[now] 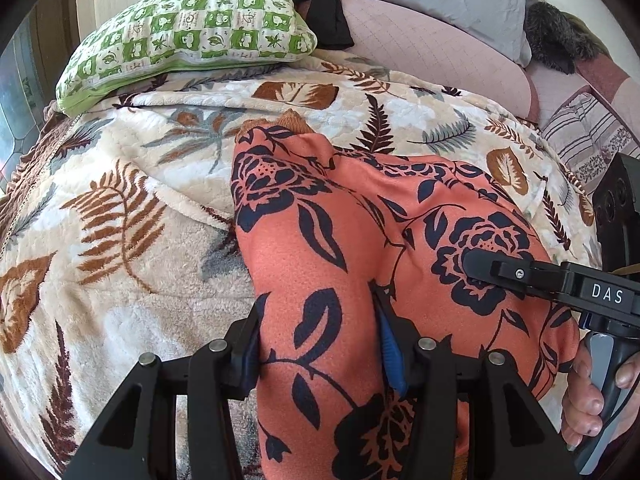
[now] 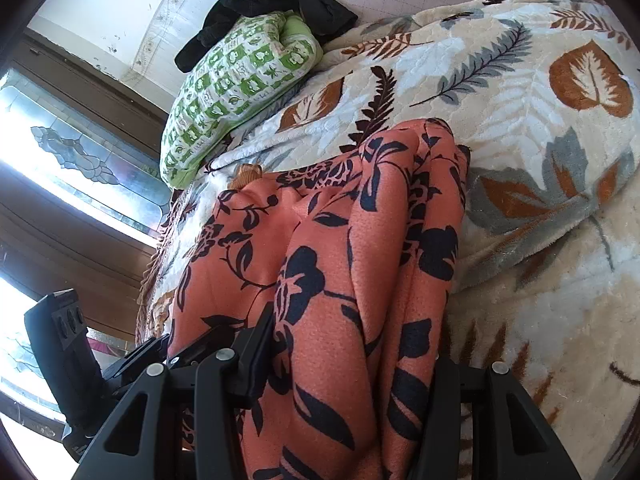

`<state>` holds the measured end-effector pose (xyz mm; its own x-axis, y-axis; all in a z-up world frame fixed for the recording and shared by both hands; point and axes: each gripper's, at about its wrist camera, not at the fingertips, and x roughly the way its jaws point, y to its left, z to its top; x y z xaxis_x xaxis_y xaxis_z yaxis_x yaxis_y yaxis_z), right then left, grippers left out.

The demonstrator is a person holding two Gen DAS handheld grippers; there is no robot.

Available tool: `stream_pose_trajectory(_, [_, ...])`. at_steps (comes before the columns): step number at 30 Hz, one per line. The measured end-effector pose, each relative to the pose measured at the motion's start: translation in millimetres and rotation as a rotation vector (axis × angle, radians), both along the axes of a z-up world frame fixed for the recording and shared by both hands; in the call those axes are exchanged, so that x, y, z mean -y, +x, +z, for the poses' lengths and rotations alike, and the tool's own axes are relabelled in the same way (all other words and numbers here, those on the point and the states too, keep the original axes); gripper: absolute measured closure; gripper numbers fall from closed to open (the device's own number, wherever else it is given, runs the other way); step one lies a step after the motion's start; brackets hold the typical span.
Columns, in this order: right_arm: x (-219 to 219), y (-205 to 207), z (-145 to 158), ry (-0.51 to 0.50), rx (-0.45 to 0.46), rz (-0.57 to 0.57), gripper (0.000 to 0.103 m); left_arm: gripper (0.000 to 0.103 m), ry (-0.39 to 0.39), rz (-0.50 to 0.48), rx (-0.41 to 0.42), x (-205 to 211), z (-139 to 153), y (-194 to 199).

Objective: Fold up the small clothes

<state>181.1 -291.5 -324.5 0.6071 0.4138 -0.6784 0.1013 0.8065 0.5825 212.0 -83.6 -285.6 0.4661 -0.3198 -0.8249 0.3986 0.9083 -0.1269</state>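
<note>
Mid-fold: we held an orange floral garment [image 1: 320, 248] over a leaf-print blanket [image 1: 120, 208].

Largest first: the blanket covered the bed, the garment lay bunched on it. Both the left gripper [image 1: 320, 356] and the right gripper [image 2: 352, 364] were clamped on cloth at its near edge. Next, we judged, carry that edge forward evenly.

A home bedroom: leaf-print blanket [image 1: 120, 184] over a bed, green checked pillow [image 1: 188, 36], glazed window [image 2: 80, 160].
</note>
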Motion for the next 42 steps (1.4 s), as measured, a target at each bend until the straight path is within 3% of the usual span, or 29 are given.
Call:
stream_pose_trajectory(12, [4, 0, -8, -0.016, -0.027, -0.010, 0.052, 0.044, 0.019, 0.011, -0.003, -1, -6, 1])
stream_pose_trajectory(17, [6, -2, -14, -0.001, -0.046, -0.033, 0.049, 0.034, 0.041, 0.031, 0.008, -2, -9, 1])
stream_pose_trajectory(23, [9, -5, -20, 0.007, -0.062, -0.059, 0.043, 0.013, 0.046, 0.088, -0.013, -10, -17, 1])
stream_pose_trajectory(29, [12, -11, -24, 0.006, -0.086, -0.085, 0.031, 0.011, 0.028, 0.123, -0.028, -17, -17, -10])
stream_pose_trajectory(37, [6, -44, -1, -0.132, -0.053, -0.121, 0.027, 0.011, 0.028, 0.159, -0.021, -23, -13, -34])
stream_pose_trajectory(42, [3, -82, 35, -0.311, 0.086, -0.198, 0.027, 0.011, -0.002, 0.193, 0.018, -40, -3, -55])
